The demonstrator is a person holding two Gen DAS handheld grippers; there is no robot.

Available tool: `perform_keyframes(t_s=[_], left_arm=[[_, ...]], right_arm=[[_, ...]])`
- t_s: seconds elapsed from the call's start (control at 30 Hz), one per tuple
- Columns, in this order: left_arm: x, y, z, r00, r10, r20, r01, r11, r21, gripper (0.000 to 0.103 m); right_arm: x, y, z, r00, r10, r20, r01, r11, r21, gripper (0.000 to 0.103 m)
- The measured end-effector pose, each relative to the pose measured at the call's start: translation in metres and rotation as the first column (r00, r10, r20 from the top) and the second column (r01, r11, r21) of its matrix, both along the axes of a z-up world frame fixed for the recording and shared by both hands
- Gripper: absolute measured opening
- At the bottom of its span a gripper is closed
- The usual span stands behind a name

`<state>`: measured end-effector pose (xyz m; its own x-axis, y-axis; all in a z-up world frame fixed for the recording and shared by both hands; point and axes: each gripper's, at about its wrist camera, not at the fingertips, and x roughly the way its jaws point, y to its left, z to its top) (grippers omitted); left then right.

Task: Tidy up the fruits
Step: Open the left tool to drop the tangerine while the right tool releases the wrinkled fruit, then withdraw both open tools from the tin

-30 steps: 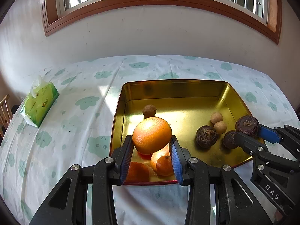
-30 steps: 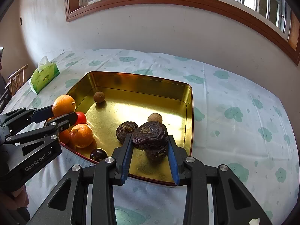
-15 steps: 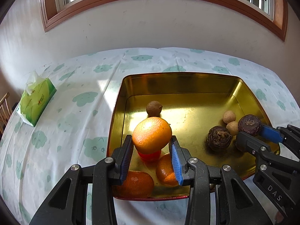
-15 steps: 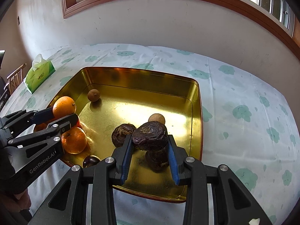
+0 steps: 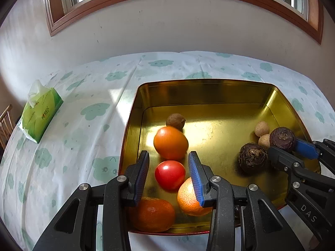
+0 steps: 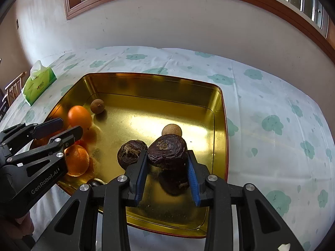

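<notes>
A gold tray point(image 5: 205, 92) holds the fruit. My left gripper point(image 5: 169, 173) is open over the tray's near left part. The orange point(image 5: 170, 143) lies free just beyond its fingertips, beside a brown longan point(image 5: 175, 121). A red tomato point(image 5: 170, 174) sits between the fingers below, with two more oranges point(image 5: 151, 214) nearby. My right gripper point(image 6: 166, 168) is shut on a dark wrinkled passion fruit point(image 6: 167, 151) above another one point(image 6: 174, 181). A third passion fruit point(image 6: 130, 151) lies to its left.
A green tissue pack point(image 5: 39, 114) lies on the cloud-print tablecloth point(image 5: 79, 129) at far left. Two pale longans point(image 5: 261, 133) sit at the tray's right side. A wall with a window stands behind the table. A wooden chair point(image 5: 6, 123) shows at the left edge.
My left gripper opened and let go of the orange, which now rests in the tray beside the longan. Both grippers moved forward over the tray. The right gripper keeps its passion fruit.
</notes>
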<state>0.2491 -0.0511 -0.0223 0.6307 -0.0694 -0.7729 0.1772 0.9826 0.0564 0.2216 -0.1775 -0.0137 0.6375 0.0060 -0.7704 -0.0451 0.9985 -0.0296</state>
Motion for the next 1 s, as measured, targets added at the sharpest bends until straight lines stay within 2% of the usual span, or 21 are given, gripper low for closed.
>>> perform_keyframes(t_s=[0.73, 0.87, 1.0], left_arm=[[-0.007, -0.003, 0.005, 1.0, -0.018, 0.016, 0.018, 1.0, 0.007, 0.04], [-0.012, -0.002, 0.008, 1.0, -0.022, 0.016, 0.022, 1.0, 0.003, 0.04], [-0.019, -0.002, 0.012, 1.0, -0.024, 0.018, 0.024, 1.0, -0.001, 0.04]], right_arm=[[-0.002, 0.001, 0.001, 1.0, -0.001, -0.004, 0.001, 1.0, 0.013, 0.036], [-0.004, 0.005, 0.004, 1.0, 0.001, 0.005, -0.001, 1.0, 0.005, 0.041], [-0.008, 0.006, 0.008, 1.0, 0.001, 0.013, -0.001, 1.0, 0.004, 0.043]])
